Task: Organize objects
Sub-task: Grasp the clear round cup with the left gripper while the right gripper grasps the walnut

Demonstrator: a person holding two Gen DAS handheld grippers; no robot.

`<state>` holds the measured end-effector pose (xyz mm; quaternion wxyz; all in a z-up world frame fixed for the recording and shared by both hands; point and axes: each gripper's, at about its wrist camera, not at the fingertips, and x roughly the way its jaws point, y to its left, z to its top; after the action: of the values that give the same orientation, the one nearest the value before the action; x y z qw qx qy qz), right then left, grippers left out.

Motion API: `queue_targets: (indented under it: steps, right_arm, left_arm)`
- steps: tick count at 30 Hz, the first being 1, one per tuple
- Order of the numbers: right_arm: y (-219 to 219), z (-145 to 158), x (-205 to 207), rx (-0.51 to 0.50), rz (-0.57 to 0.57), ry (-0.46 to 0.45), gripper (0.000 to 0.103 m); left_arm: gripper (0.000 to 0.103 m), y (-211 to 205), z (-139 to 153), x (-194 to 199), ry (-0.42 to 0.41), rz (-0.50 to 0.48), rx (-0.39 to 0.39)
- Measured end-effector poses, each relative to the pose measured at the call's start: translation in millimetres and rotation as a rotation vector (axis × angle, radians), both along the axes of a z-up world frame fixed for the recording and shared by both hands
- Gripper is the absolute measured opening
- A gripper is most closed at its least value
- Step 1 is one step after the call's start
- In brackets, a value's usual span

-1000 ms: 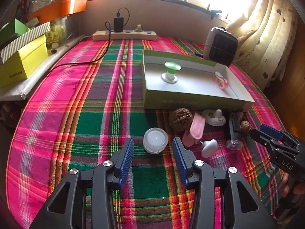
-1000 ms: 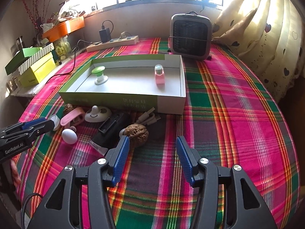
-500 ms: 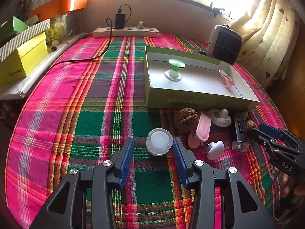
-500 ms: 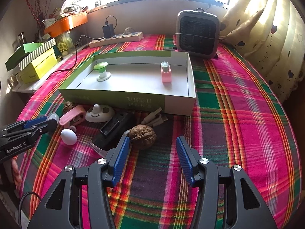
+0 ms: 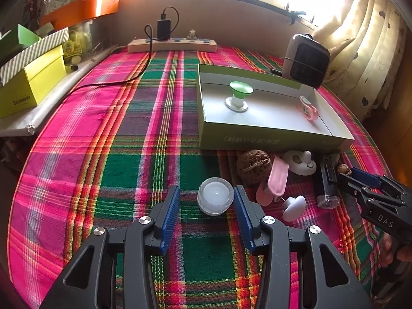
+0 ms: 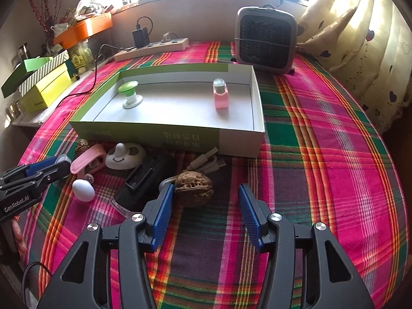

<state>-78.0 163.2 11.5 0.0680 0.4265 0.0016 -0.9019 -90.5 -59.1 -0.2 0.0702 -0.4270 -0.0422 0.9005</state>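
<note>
Your left hand-held gripper [image 5: 206,206] has two black plastic arms with triangular cut-outs, and each finger carries a blue ribbed pad [image 5: 170,215]. Round silver screws [image 5: 145,220] sit on the joints. Your right hand-held gripper [image 6: 203,207] has the same build: black frame, blue ribbed pads, silver screws. Seen from the side, its black body shows white letters "DAS" [image 5: 385,222], and the left one shows "GenRobot.AI" [image 6: 16,204]. A thin black cable [image 6: 31,274] curves at the lower left edge.
</note>
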Motion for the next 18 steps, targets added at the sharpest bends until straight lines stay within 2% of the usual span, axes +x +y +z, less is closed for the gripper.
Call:
queue_targets:
  steps: [11, 14, 18]
  right_arm:
    - [1.1, -1.1, -1.2, -0.006, 0.003, -0.007, 0.052]
    - [0.9, -0.8, -0.9, -0.004, 0.007, -0.005, 0.045]
    - [0.8, -0.6, -0.4, -0.001, 0.009, -0.004, 0.037]
  left_arm:
    - [0.041, 0.2, -0.3, 0.2, 0.003, -0.001, -0.005]
    - [0.040, 0.4, 0.2, 0.0, 0.005, -0.002, -0.010]
    - [0.032, -1.6, 0.1, -0.7, 0.007, 0.007, -0.023]
